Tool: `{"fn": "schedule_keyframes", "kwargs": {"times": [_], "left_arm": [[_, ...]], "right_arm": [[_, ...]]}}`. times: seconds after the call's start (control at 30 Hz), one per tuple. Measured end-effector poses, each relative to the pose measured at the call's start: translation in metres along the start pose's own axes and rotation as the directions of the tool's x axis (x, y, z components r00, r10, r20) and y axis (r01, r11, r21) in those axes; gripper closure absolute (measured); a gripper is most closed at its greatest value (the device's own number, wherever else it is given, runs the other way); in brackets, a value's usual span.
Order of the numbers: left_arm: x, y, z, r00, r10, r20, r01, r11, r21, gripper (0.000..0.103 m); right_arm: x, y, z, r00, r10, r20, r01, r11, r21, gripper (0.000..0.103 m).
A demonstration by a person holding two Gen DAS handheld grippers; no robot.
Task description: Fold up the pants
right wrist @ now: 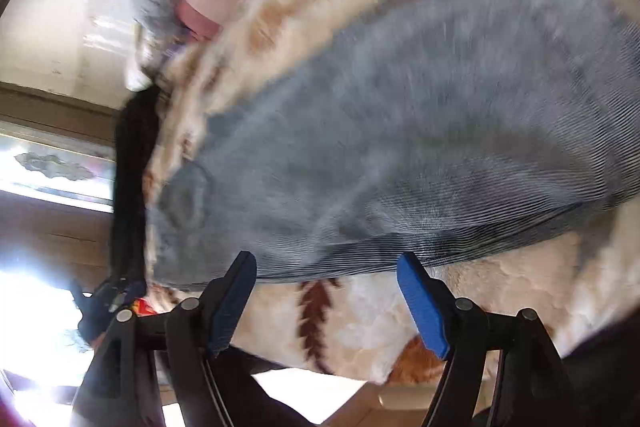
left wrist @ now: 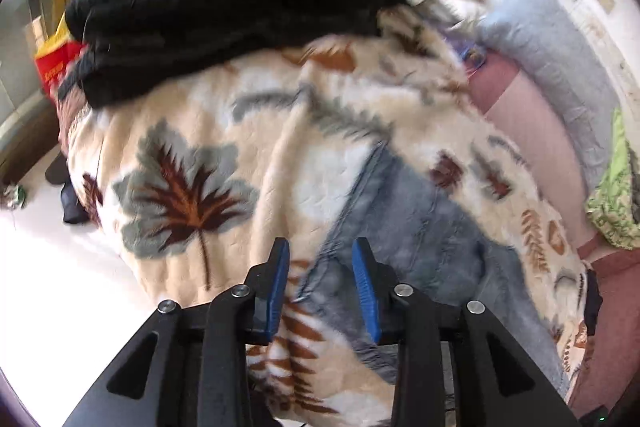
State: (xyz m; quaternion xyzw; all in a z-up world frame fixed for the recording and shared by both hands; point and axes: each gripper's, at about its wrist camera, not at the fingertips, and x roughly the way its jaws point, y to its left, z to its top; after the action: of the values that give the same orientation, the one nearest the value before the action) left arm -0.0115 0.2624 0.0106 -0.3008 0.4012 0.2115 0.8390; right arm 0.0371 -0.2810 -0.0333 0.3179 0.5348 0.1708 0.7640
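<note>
Lying: blue-grey corduroy pants [right wrist: 400, 131] on the leaf-print blanket [left wrist: 192, 131] covering the bed
Left tool [left wrist: 321, 269]: fingers apart, nothing between, over a pants edge
Right tool [right wrist: 326, 287]: wide, empty, near the folded edge
Far blanket edge: black garment [left wrist: 224, 23]

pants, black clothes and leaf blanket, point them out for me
pants [right wrist: 400, 115], right wrist view, middle of the blue corduroy
black clothes [left wrist: 224, 23], left wrist view, centre of the pile
leaf blanket [left wrist: 188, 187], left wrist view, big maple leaf print
</note>
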Motion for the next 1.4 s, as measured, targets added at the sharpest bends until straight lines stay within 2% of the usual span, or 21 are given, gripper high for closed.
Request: {"fn": "schedule_keyframes", "kwargs": {"times": [0.07, 0.17, 0.2, 0.27, 0.3, 0.33, 0.4, 0.43, 0.57, 0.67, 0.73, 0.77, 0.83, 0.87, 0.93, 1.03, 1.1, 1.2, 1.27, 1.37, 1.4], "left_arm": [[-0.005, -0.019, -0.001, 0.999, -0.038, 0.028, 0.036, 0.998, 0.055, 0.057], [0.000, -0.051, -0.007, 0.997, -0.070, 0.032, 0.064, 0.986, 0.156, 0.056], [0.006, -0.060, -0.011, 0.996, -0.090, 0.012, 0.086, 0.979, 0.184, 0.056], [0.025, -0.072, -0.019, 0.996, -0.079, -0.045, 0.087, 0.972, 0.219, 0.056], [0.038, -0.077, -0.024, 0.995, -0.060, -0.076, 0.077, 0.967, 0.242, 0.056], [0.050, -0.080, -0.028, 0.996, -0.027, -0.090, 0.051, 0.960, 0.276, 0.056], [0.076, -0.074, -0.037, 0.986, 0.067, -0.151, -0.019, 0.954, 0.299, 0.056], [0.083, -0.068, -0.038, 0.983, 0.059, -0.172, -0.007, 0.956, 0.292, 0.053], [0.066, -0.066, -0.032, 0.988, 0.061, -0.141, -0.017, 0.955, 0.296, 0.054], [0.039, -0.093, -0.032, 0.994, -0.048, -0.101, 0.080, 0.935, 0.346, 0.054], [0.029, -0.113, -0.041, 0.985, -0.124, -0.124, 0.163, 0.905, 0.394, 0.051], [0.029, -0.127, -0.050, 0.971, -0.173, -0.163, 0.228, 0.877, 0.423, 0.050], [0.037, -0.146, -0.066, 0.955, -0.199, -0.222, 0.284, 0.837, 0.468, 0.048], [0.046, -0.155, -0.077, 0.951, -0.190, -0.245, 0.291, 0.817, 0.497, 0.048], [0.062, -0.164, -0.093, 0.951, -0.137, -0.276, 0.270, 0.804, 0.530, 0.048], [0.080, -0.164, -0.111, 0.954, -0.087, -0.287, 0.243, 0.784, 0.571, 0.048], [0.081, -0.166, -0.118, 0.961, -0.082, -0.264, 0.233, 0.753, 0.615, 0.048], [0.079, -0.164, -0.118, 0.957, -0.094, -0.274, 0.250, 0.745, 0.619, 0.048], [0.078, -0.161, -0.116, 0.953, -0.108, -0.284, 0.266, 0.747, 0.609, 0.048], [0.084, -0.164, -0.115, 0.955, -0.096, -0.279, 0.257, 0.736, 0.626, 0.047], [0.083, -0.166, -0.117, 0.957, -0.088, -0.276, 0.251, 0.726, 0.640, 0.045]], "right_arm": [[-0.025, -0.006, 0.007, 0.999, 0.008, 0.049, -0.009, 1.000, 0.028, 0.027], [-0.064, -0.038, 0.019, 0.986, -0.047, 0.160, 0.028, 0.993, 0.118, 0.027], [-0.077, -0.058, 0.022, 0.977, -0.048, 0.207, 0.008, 0.982, 0.187, 0.027], [-0.086, -0.093, 0.029, 0.966, 0.067, 0.248, -0.133, 0.957, 0.258, 0.027], [-0.082, -0.104, 0.032, 0.968, 0.095, 0.234, -0.162, 0.944, 0.286, 0.027], [-0.073, -0.123, 0.032, 0.979, 0.066, 0.192, -0.128, 0.934, 0.334, 0.027], [-0.057, -0.160, 0.021, 0.991, -0.089, 0.099, 0.036, 0.897, 0.441, 0.030], [-0.058, -0.167, 0.017, 0.991, -0.073, 0.113, 0.016, 0.896, 0.444, 0.035], [-0.083, -0.129, 0.023, 0.981, -0.088, 0.173, 0.028, 0.947, 0.321, 0.035], [-0.102, -0.084, 0.047, 0.955, -0.135, 0.262, 0.089, 0.980, 0.180, 0.035], [-0.103, -0.061, 0.078, 0.930, -0.225, 0.292, 0.204, 0.974, 0.098, 0.033], [-0.095, -0.056, 0.097, 0.927, -0.251, 0.279, 0.241, 0.968, 0.072, 0.033], [-0.068, -0.074, 0.135, 0.944, -0.286, 0.166, 0.277, 0.958, 0.072, 0.033], [-0.054, -0.088, 0.147, 0.954, -0.279, 0.112, 0.267, 0.958, 0.107, 0.036], [-0.036, -0.112, 0.160, 0.977, -0.211, 0.035, 0.201, 0.963, 0.181, 0.048], [-0.020, -0.122, 0.160, 0.982, -0.182, -0.039, 0.186, 0.968, 0.167, 0.056], [-0.021, -0.122, 0.161, 0.981, -0.193, -0.014, 0.192, 0.968, 0.160, 0.081], [-0.055, -0.095, 0.148, 0.977, -0.178, 0.115, 0.169, 0.982, 0.079, 0.083], [-0.067, -0.082, 0.130, 0.952, -0.256, 0.169, 0.258, 0.966, 0.012, 0.083], [-0.025, -0.110, 0.113, 0.916, -0.401, -0.023, 0.400, 0.916, -0.034, 0.078], [-0.029, -0.113, 0.107, 0.919, -0.393, 0.024, 0.394, 0.919, -0.032, 0.067]]}}
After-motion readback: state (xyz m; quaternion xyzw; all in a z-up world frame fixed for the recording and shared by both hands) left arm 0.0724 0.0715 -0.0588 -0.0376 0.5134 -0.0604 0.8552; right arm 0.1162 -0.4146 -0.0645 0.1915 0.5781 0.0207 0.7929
